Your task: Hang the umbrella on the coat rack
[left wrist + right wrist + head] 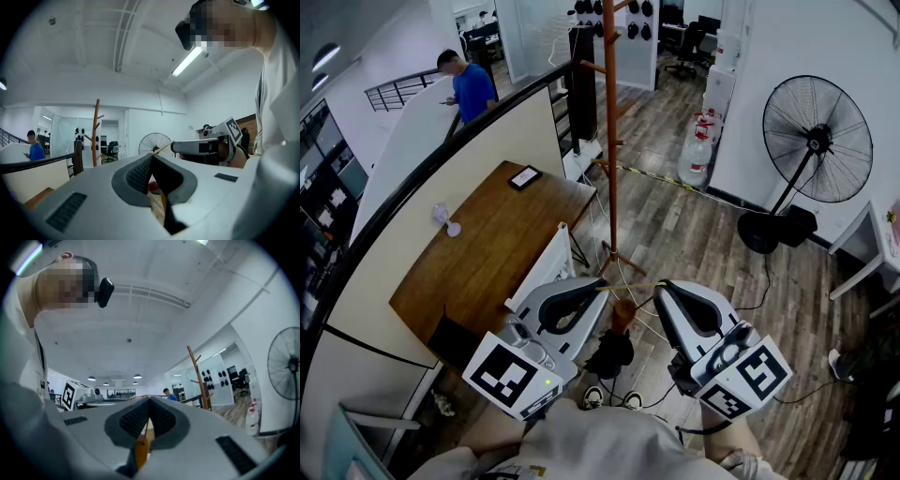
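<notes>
The coat rack (611,141) is a tall orange-brown pole with pegs, standing on the wood floor just ahead of me. My left gripper (602,286) and right gripper (661,285) are both shut on the ends of a thin tan loop cord (630,285), stretched taut between them. Below the cord hangs the umbrella, with an orange handle (623,315) and a dark folded canopy (610,354). In the left gripper view the shut left gripper (151,157) pinches the cord, with the rack (96,133) far left. In the right gripper view the right gripper (149,401) is shut above the handle (140,452).
A wooden table (487,253) stands to the left with a white chair (546,267) beside it. A standing fan (816,150) and water bottles (697,155) are to the right. Cables trail round the rack's base (614,258). A person in blue (472,86) stands beyond the railing.
</notes>
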Demonstrator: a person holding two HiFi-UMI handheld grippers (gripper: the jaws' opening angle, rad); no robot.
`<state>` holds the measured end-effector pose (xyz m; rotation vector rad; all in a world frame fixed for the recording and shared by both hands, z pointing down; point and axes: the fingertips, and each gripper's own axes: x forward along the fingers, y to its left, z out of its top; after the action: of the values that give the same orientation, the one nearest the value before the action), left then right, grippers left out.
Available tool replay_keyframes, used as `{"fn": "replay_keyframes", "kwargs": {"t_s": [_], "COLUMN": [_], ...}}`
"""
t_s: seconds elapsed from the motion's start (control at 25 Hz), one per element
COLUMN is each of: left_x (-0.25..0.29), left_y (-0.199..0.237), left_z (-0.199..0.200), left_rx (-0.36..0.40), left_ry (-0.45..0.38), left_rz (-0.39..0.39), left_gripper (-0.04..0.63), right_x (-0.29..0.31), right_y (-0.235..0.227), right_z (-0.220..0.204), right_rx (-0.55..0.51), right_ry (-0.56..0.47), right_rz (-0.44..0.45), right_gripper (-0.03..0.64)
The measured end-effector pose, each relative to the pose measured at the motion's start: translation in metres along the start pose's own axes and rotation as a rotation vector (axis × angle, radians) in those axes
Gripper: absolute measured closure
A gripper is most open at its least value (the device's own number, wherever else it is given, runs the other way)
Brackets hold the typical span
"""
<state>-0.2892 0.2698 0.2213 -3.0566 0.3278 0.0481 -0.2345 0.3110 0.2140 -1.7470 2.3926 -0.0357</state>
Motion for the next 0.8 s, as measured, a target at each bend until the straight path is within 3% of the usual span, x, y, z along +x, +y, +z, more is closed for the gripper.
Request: {"fn": "replay_keyframes", "kwargs": {"t_s": [0.2, 0.8], "left_x": [0.008, 0.053], "left_y": [-0.010, -0.059], "left_z": [-0.005, -0.023], "left_rx": [0.010, -0.026], "left_ry": [0.008, 0.028], "left_rz": [0.010, 0.022], "left_gripper": [0.592, 0.592], "right_x": [-0.011, -0.064], "right_y": [-0.008, -0.046], "right_z": [-0.002, -0.008], "right_rx": [0.034, -0.034], "right_ry": [-0.017, 0.047], "right_rz": [0.026, 0.017], "right_gripper": [0.614, 0.614]}}
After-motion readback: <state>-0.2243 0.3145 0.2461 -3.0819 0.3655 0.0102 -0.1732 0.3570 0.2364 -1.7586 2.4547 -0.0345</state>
